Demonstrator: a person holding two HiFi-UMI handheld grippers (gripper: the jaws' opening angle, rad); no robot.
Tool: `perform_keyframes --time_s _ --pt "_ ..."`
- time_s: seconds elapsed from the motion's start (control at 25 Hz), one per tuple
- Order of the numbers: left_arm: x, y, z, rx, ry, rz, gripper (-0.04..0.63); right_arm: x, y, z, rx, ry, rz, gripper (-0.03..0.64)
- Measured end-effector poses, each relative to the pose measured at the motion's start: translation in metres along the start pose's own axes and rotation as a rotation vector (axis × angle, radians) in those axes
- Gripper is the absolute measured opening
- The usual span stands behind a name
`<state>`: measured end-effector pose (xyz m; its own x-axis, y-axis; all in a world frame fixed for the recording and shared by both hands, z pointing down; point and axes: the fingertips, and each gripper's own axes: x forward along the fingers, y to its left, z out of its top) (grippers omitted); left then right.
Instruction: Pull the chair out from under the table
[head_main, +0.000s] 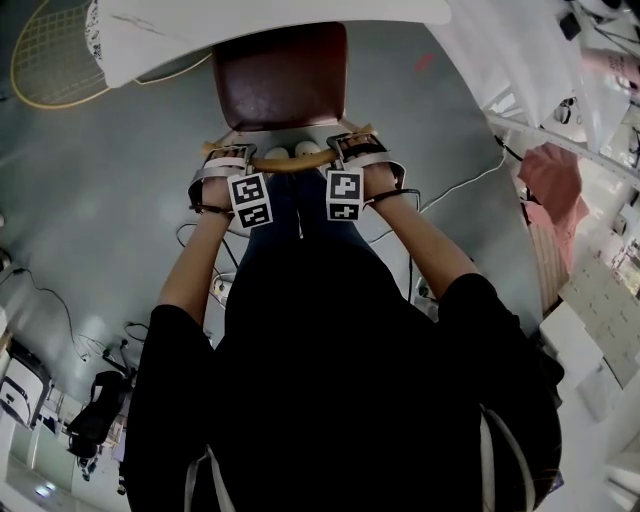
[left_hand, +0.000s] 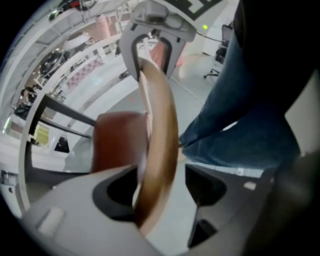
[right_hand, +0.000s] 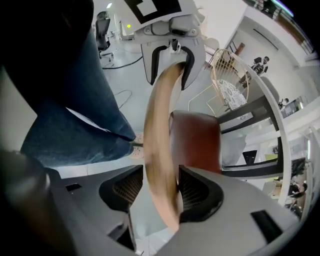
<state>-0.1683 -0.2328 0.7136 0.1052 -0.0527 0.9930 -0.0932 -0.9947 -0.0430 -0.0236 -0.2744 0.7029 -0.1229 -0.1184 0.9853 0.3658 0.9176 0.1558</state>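
The chair's dark red seat (head_main: 282, 75) reaches under the white table (head_main: 270, 15). Its curved wooden back rail (head_main: 295, 161) runs across in front of me. My left gripper (head_main: 228, 158) and right gripper (head_main: 355, 148) both point down over that rail, one near each end. In the left gripper view the rail (left_hand: 160, 130) passes between the wide jaws of the left gripper (left_hand: 155, 192), with a gap on one side. In the right gripper view the rail (right_hand: 157, 135) lies between the spread jaws of the right gripper (right_hand: 155, 192), against one pad only. Both are open.
The person's legs in jeans (left_hand: 240, 115) stand close behind the chair, shoes (head_main: 292, 150) just under the rail. A yellow wire-mesh thing (head_main: 50, 50) lies at the far left. Cables (head_main: 460, 190) trail over the grey floor. A red cloth (head_main: 550, 175) hangs at the right.
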Motion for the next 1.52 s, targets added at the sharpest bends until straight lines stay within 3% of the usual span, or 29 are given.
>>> perform_keyframes --time_s 0.2,0.32,0.48,1.0,1.52 --pt "0.011 0.004 -0.01 0.136 0.088 0.06 0.263 0.011 -0.006 -0.001 -0.058 0.064 -0.081 0.188" --pt "0.012 0.01 -0.012 0.164 0.095 0.074 0.164 0.015 -0.01 -0.001 -0.07 0.095 -0.111 0.167" --pt "0.013 0.009 -0.013 0.197 0.123 0.044 0.146 0.017 -0.009 -0.001 -0.069 0.124 -0.111 0.163" --pt "0.019 -0.049 -0.001 0.239 0.151 0.068 0.137 0.015 0.049 0.001 -0.126 0.171 -0.113 0.153" --pt "0.04 -0.183 0.032 0.185 0.182 0.022 0.135 0.017 0.172 -0.002 -0.26 0.183 -0.097 0.15"
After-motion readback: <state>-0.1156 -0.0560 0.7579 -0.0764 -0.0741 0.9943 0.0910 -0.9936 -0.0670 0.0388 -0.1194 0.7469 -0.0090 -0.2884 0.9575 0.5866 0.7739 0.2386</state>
